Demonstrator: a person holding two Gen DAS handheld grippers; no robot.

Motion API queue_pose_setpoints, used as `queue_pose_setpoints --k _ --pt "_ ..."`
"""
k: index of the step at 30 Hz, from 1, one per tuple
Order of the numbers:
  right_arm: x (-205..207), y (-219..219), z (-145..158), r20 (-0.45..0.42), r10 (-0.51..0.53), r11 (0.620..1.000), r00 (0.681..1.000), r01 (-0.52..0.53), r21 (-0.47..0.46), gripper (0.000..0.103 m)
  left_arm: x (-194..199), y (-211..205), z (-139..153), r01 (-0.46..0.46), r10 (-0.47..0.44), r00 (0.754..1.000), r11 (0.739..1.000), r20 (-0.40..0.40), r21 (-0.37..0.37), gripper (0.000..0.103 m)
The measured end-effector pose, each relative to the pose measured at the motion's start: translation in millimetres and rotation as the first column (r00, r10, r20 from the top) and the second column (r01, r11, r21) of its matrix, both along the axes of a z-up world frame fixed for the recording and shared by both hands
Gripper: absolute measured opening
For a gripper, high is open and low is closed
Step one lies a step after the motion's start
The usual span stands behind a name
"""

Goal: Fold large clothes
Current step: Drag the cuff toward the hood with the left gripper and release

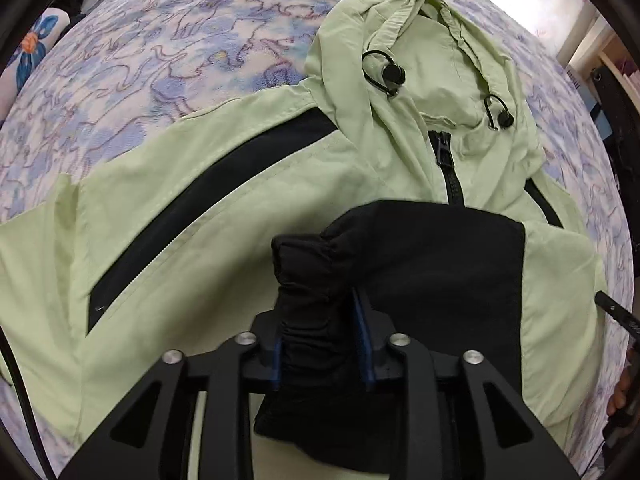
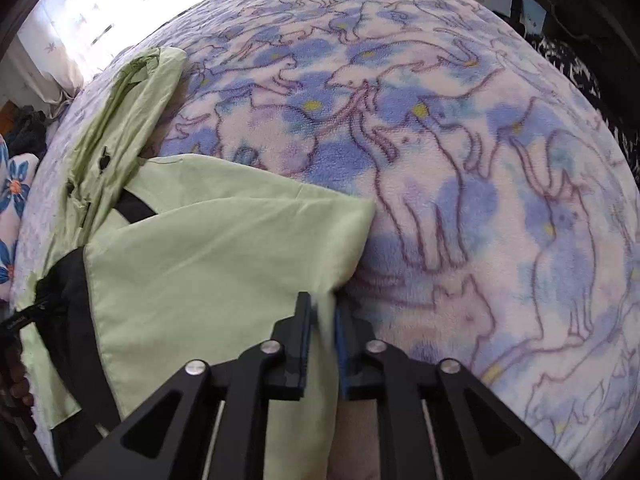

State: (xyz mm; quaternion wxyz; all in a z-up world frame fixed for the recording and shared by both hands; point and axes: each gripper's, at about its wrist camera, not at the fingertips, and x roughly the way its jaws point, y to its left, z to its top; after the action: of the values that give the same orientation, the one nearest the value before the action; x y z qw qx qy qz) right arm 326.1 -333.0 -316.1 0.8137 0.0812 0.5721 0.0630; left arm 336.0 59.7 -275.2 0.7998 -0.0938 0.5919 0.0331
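Pale-green fabric: you have one hooded jacket (image 1: 240, 184) spread front-up on one fleece blanket (image 1: 168, 52), two black toggles (image 1: 394, 74) at its hood. Your left gripper (image 1: 325, 340) clamps the black cuff (image 1: 308, 280); your right gripper (image 2: 322, 336) pinches the jacket's green edge.

1 jacket (image 1: 248, 200), pale green w/ black panels. 1 hood (image 1: 424, 60) on it. 2 cord toggles: 1 on the left of the hood opening (image 1: 393, 73), 1 on the right (image 1: 505, 119). 1 zip (image 1: 450, 164) down the front. 1 black cuff (image 1: 316, 272), bunched. 2 black stripes in left wrist view: 1 long (image 1: 208, 208), 1 short (image 1: 544, 204). 1 blanket (image 2: 460, 160) on the bed, cat print; cats too many to count. 1 flower cushion (image 2: 16, 184) at the bed edge. 2 grippers: left (image 1: 323, 336), right (image 2: 323, 328), 2 jaws each.
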Motion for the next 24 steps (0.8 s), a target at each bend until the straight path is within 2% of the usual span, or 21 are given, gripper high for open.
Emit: queue_pose_setpoints --k 1,2,4,5,8,12,13,14,15,17,18,20,21,22,24 --pt "-5 -2 4 -0.002 0.002 0.999 1.000 -0.002 0.036 0.035 -3 0 2 0.003 -0.003 1.000 1.000 -0.004 0.006 0.034" --pt "-14 -6 11 0.000 0.004 0.997 1.000 -0.004 0.074 0.041 -8 1 5 0.005 -0.005 1.000 1.000 -0.008 0.008 0.037" --pt "-33 -11 20 0.002 0.016 0.994 1.000 -0.016 0.111 0.041 -22 3 9 0.002 -0.002 1.000 1.000 -0.008 -0.004 0.052" --pt "-42 -12 22 -0.006 0.026 0.993 1.000 -0.025 0.114 0.041 -30 5 10 -0.003 0.003 1.000 1.000 -0.009 -0.008 0.055" --pt "-75 -12 20 -0.029 0.054 0.994 0.998 -0.051 0.100 0.041 -56 10 6 -0.010 0.009 0.999 0.999 -0.033 -0.042 0.056" --pt "-106 1 4 -0.062 0.104 0.993 0.993 -0.101 0.057 0.041 -87 14 -16 -0.025 0.021 0.998 0.997 -0.057 -0.070 0.056" --pt "-111 3 -1 -0.057 0.104 0.994 0.993 -0.102 0.045 0.039 -91 14 -17 -0.029 0.027 0.999 0.998 -0.039 -0.061 0.049" --pt "-114 4 -6 -0.053 0.095 0.995 0.994 -0.094 0.021 0.022 -95 13 -17 -0.030 0.029 0.999 0.998 -0.021 -0.048 0.039" --pt "-116 4 -7 -0.060 0.087 0.996 0.994 -0.087 0.004 0.017 -97 12 -17 -0.025 0.025 1.000 0.998 -0.011 -0.049 0.020" --pt "-118 -3 1 -0.026 0.053 0.998 0.998 -0.052 0.023 0.009 -101 12 -16 -0.037 0.036 0.999 0.998 -0.009 -0.055 0.018" --pt "-120 -6 3 -0.012 0.044 0.999 0.999 -0.044 0.012 0.009 -105 12 -18 -0.036 0.036 0.999 0.998 -0.006 -0.044 0.018" --pt "-123 -11 -8 -0.053 0.036 0.998 0.998 -0.039 -0.046 0.010 -111 8 -20 -0.027 0.027 1.000 1.000 -0.009 -0.003 0.021" --pt "-126 -13 -11 -0.072 0.031 0.999 0.997 -0.033 -0.040 0.010 -113 8 -17 -0.033 0.033 0.999 0.999 -0.016 0.017 0.023" --pt "-125 -14 -7 -0.076 0.018 0.999 0.997 -0.020 -0.026 0.014 -116 7 -14 -0.042 0.042 0.999 0.999 -0.020 0.026 0.023" --pt "-129 -15 10 -0.040 0.000 0.999 0.999 -0.002 -0.038 0.015 -121 5 0 -0.067 0.067 0.998 0.997 -0.003 0.044 0.023"
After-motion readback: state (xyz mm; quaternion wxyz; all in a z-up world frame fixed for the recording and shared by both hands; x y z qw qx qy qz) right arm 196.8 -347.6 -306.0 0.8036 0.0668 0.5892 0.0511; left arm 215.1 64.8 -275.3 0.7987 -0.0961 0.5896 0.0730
